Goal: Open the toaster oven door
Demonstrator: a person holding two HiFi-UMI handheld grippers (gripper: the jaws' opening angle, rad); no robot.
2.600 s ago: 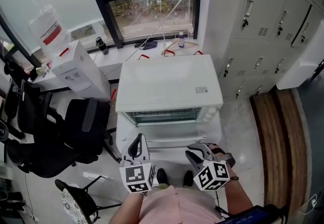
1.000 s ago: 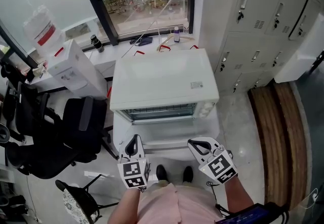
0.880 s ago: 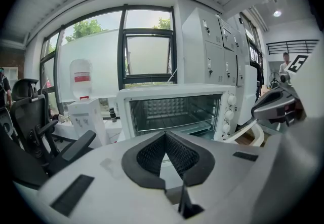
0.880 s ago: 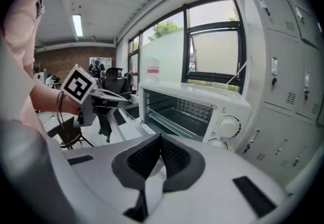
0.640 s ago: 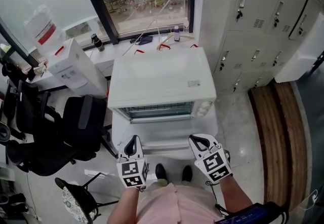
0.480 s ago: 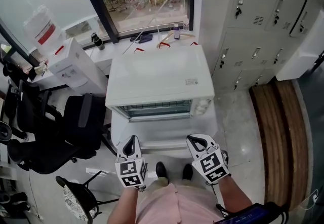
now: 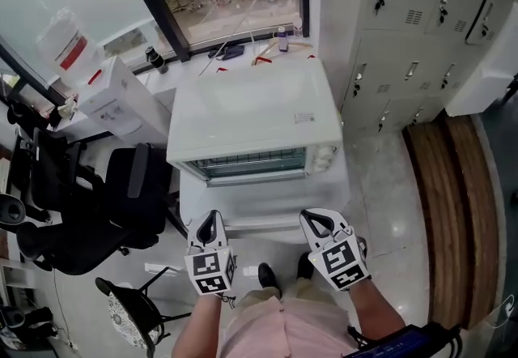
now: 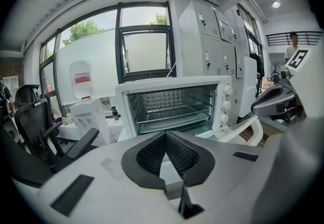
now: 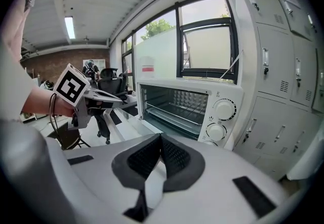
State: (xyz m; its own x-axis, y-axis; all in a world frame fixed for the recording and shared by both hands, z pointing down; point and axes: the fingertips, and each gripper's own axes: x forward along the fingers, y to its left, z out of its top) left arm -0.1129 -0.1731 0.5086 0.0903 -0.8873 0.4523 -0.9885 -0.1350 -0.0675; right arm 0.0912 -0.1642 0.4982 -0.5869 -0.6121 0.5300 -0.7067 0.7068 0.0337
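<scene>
Head view: the toaster oven is seen straight ahead below the window, its door already dropped flat toward the person, so the opening is judged done. The left gripper and right gripper are held just short of the door edge, touching nothing. An office chair is at the left, lockers at the right, and pale glossy floor below; the support under the oven is mostly hidden. Left gripper view: the jaws are pressed together at the tips with nothing between them. The cavity and wire rack are exposed, and the white handle is seen on the lowered door's free edge. The handle is judged the place to grip: rigid, smooth, possibly slippery. The door is judged light, hinged at the bottom, with breakable glass. Right gripper view: the jaws are closed too, and empty. Knobs are seen on the right panel.
</scene>
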